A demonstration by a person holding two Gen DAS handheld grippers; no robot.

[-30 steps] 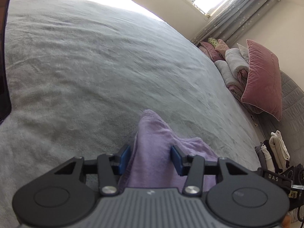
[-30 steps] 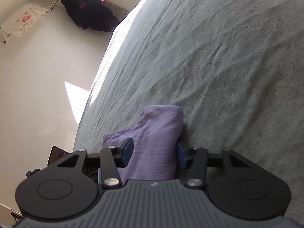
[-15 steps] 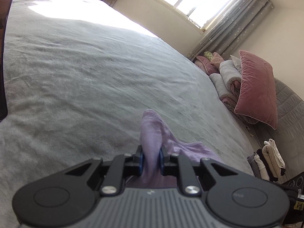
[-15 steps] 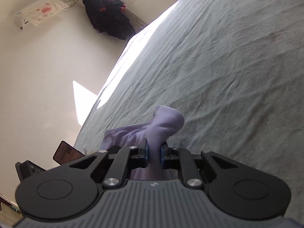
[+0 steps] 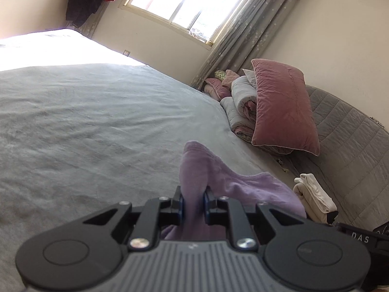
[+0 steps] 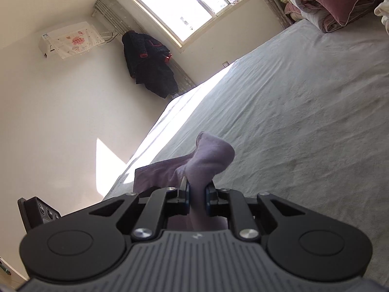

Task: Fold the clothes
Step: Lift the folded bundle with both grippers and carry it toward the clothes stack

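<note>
A lilac garment [image 5: 233, 182] is held up above the grey bedspread [image 5: 97, 121]. My left gripper [image 5: 193, 203] is shut on one bunched corner of it, and the cloth pokes out past the blue pads. In the right wrist view my right gripper [image 6: 197, 198] is shut on another bunched corner of the lilac garment [image 6: 206, 160], which trails off to the left. Most of the garment hangs below the grippers and is hidden by them.
Pink and grey pillows [image 5: 279, 107] are stacked at the bed's far right by a quilted headboard [image 5: 352, 131]. Folded pale clothes [image 5: 313, 199] lie near there. A dark coat [image 6: 148, 65] hangs beside the window [image 6: 189, 7]. A phone [image 6: 39, 213] stands at the left.
Both grippers closed on the lilac garment's corners and lifted it off the bed. The views have tilted up, so the window and walls now show.
</note>
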